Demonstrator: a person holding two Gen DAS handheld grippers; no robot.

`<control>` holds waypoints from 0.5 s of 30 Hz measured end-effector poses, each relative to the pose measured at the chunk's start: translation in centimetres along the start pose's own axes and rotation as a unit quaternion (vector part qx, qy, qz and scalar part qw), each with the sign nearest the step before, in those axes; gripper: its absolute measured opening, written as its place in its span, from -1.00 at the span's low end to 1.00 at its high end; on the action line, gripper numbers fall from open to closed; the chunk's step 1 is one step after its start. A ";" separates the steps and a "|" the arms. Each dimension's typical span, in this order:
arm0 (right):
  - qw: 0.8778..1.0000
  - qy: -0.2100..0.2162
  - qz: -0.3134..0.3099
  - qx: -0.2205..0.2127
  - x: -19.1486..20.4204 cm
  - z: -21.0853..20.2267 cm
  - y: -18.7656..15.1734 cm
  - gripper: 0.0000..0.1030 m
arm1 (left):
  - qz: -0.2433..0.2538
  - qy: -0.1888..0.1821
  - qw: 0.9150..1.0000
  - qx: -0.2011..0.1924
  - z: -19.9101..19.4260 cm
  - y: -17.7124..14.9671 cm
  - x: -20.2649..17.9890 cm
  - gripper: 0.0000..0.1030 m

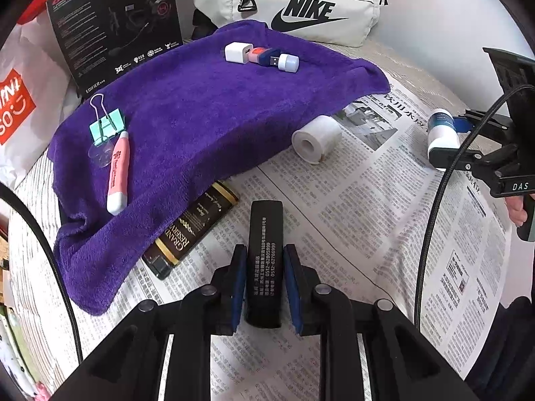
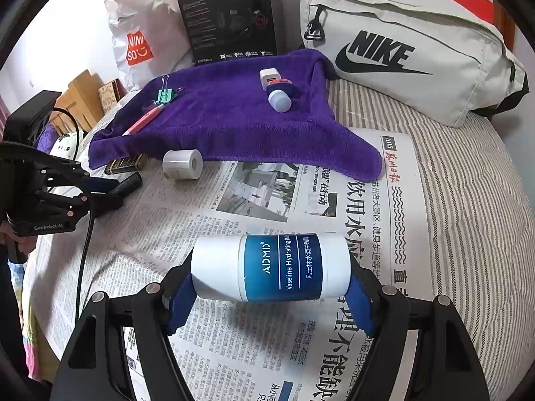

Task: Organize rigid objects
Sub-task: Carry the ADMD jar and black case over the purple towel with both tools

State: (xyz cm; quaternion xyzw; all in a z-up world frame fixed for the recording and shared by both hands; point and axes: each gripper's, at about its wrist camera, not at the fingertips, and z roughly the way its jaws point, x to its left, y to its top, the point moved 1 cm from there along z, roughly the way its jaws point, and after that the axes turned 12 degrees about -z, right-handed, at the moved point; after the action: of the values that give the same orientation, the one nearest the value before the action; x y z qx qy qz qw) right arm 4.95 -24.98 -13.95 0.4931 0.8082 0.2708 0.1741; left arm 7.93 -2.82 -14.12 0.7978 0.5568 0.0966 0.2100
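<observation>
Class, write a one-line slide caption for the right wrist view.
Right gripper holds a white-and-blue balm tube sideways above newspaper.

**Two wrist cameras, angled down over the bed**

Each fisheye looks steeply down along its own fingers, close above the newspaper [image 1: 384,200]. Both face 12 o'clock toward the purple towel [image 1: 200,117] and white bag [image 2: 418,50], which both views share.

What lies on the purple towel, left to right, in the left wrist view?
Binder clip → pink pen → white charger → blue USB stick → small white cap.
</observation>
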 end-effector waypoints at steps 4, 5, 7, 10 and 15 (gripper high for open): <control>1.000 -0.002 -0.003 -0.009 0.0 -0.5 0.5 0.47 | -0.016 -0.004 1.000 -0.004 -0.4 -0.3 0.5 -0.59; 1.000 -0.002 -0.005 -0.012 0.0 -0.7 0.8 0.46 | -0.023 -0.005 1.000 -0.007 -0.7 -0.4 0.8 -0.59; 1.000 -0.002 -0.010 -0.017 0.1 -1.1 1.2 0.46 | -0.035 -0.004 0.999 -0.012 -1.2 -0.4 1.3 -0.59; 1.000 0.004 -0.013 -0.025 0.1 -1.4 2.1 0.47 | -0.047 -0.005 0.999 -0.022 -2.0 -0.3 1.8 -0.59; 0.999 0.014 -0.018 -0.034 0.2 -1.5 3.7 0.46 | -0.074 -0.009 0.996 -0.039 -3.4 -0.2 3.2 -0.59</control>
State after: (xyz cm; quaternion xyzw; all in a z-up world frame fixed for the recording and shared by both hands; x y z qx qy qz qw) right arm 6.67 -23.78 -10.51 0.4686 0.8094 0.3020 0.1843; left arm 7.65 0.97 -11.43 0.7466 0.6081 0.0955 0.2525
